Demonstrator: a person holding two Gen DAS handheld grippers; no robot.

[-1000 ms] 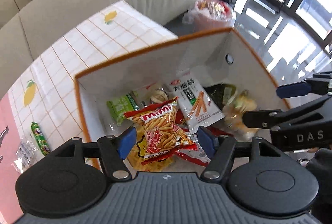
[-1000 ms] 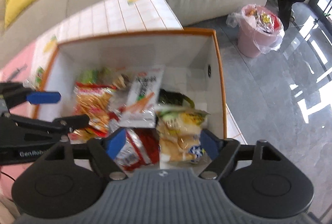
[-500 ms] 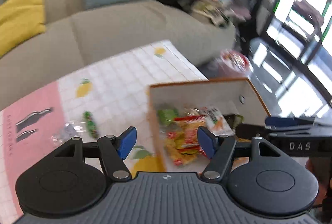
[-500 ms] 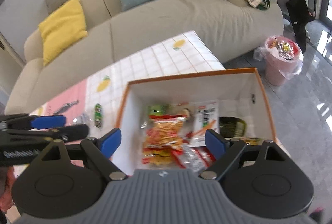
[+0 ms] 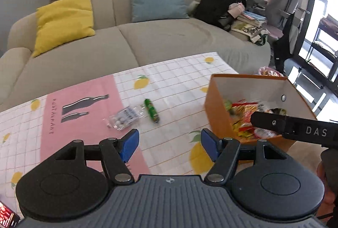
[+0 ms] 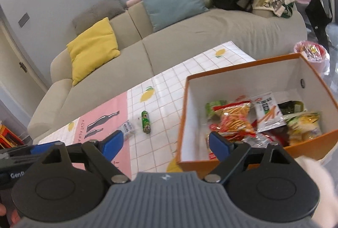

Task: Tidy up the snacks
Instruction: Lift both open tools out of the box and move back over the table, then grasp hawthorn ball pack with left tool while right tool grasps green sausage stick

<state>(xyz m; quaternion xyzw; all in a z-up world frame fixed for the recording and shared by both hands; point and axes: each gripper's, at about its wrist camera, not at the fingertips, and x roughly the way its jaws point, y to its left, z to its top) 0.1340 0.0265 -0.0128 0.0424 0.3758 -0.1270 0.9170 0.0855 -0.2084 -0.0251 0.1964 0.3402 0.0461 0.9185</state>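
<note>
Both the left gripper [image 5: 170,142] and the right gripper [image 6: 163,143] stood wide and empty above the tablecloth [image 5: 169,84], seemingly between picks. The clear packet [image 5: 124,118] and green tube [image 5: 151,110] lay just ahead with nothing in the way, needing a reach and closing. To the right, the orange box [image 6: 243,71] held the other snacks, the sofa [image 5: 169,41] behind.
</note>
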